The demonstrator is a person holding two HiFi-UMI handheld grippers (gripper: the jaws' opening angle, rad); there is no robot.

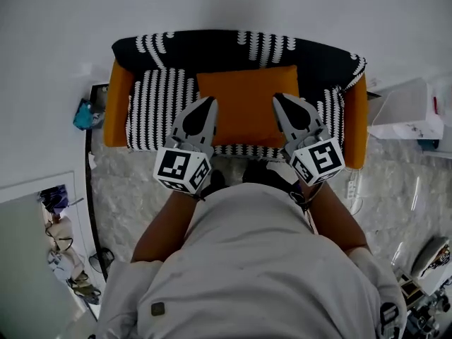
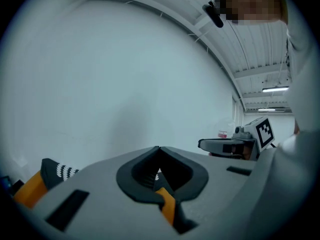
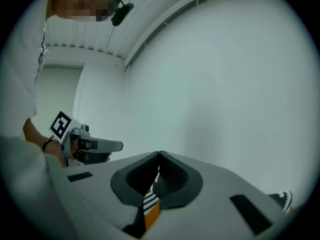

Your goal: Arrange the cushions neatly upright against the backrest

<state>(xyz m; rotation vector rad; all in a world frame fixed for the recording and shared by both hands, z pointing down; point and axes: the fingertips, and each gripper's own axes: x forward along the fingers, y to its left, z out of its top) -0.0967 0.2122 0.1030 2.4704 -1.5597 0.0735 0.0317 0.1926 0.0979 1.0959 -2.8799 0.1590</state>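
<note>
A small sofa with orange armrests (image 1: 116, 104) and a black-and-white patterned backrest (image 1: 212, 48) stands against the wall. An orange cushion (image 1: 247, 104) lies across the middle of the seat, its far edge at the backrest. Striped cushions show to its left (image 1: 159, 108) and right (image 1: 333, 108). My left gripper (image 1: 210, 102) is shut and empty over the orange cushion's left edge. My right gripper (image 1: 277, 98) is shut and empty over its right edge. In the left gripper view the shut left gripper (image 2: 159, 148) points at the bare wall, as does the right gripper (image 3: 159, 154) in its own view.
A white box-like stand (image 1: 406, 111) sits right of the sofa, and a blue object (image 1: 88, 115) lies at its left. Clutter lies on the floor at the lower left (image 1: 67, 253) and lower right (image 1: 431, 260). A white wall runs behind the sofa.
</note>
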